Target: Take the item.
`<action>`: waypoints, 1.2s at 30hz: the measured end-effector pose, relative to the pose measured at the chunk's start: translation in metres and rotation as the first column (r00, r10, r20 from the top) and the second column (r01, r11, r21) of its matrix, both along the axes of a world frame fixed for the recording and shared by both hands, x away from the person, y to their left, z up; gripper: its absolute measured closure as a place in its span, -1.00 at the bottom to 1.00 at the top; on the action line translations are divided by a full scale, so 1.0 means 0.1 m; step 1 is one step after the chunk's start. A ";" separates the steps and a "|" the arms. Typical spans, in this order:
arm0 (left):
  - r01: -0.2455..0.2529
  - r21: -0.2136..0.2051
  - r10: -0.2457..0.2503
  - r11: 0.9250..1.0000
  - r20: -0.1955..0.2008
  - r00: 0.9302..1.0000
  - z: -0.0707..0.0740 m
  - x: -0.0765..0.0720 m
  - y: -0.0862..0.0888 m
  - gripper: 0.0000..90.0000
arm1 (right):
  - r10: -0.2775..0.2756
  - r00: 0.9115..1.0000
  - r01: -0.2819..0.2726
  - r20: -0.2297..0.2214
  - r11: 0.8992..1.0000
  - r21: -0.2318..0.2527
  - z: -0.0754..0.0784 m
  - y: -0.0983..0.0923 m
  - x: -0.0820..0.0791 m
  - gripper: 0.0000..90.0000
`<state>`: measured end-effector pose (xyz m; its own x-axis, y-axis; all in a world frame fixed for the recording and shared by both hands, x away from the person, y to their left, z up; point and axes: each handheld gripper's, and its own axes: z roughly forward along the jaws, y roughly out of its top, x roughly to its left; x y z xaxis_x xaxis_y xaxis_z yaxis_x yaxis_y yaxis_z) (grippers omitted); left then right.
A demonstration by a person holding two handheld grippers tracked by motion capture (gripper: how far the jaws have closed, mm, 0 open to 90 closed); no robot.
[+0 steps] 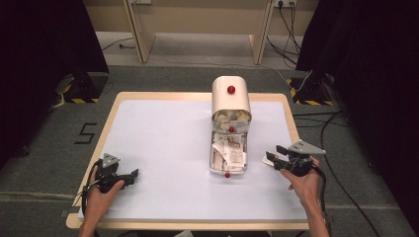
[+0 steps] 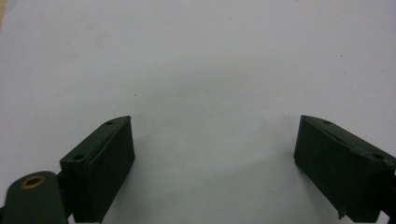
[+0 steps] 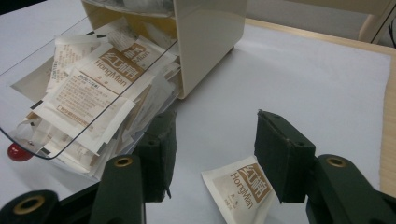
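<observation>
High view: the right hand-held gripper is hovering at 4 o'clock on the worktop, beside the drawer. Left gripper view: the left hand-held gripper is gaping wide, nothing between. Right gripper view: jaws standing apart, the sachet lying loose between them, drawer at 10 o'clock.

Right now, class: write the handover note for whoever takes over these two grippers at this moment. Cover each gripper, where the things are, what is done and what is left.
Left gripper: open, nothing between its jaws, low over the white table cover at the near left.
Right gripper: open, no pad pressing on anything; one HongMan sachet lies flat on the cover between its jaws.
Cream dispenser box stands at the far middle; its clear drawer is pulled out toward the person, heaped with sachets.
Done: drawer open, one sachet lying outside, right of the drawer.
Left: probably decide where that sachet goes, then shut the drawer.
</observation>
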<state>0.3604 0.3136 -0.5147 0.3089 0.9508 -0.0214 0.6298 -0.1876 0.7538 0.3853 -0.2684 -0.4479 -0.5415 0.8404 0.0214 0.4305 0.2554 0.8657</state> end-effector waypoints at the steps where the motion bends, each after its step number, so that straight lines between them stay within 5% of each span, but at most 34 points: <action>1: 0.000 0.000 0.000 1.000 0.000 1.000 0.00 0.00 0.00 -0.75 | 0.000 1.000 0.000 0.000 1.000 0.000 0.00 0.00 0.00 0.08; 36: 0.000 0.000 0.000 1.000 0.000 1.000 0.00 0.00 0.00 -0.75 | 0.045 0.999 -0.044 0.004 0.998 -0.036 -0.12 0.17 -0.38 -0.11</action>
<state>0.3604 0.3137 -0.5147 0.3092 0.9507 -0.0220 0.6299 -0.1874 0.7537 0.3470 -0.2514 -0.4602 -0.5784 0.8157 -0.0113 0.4141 0.3055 0.8574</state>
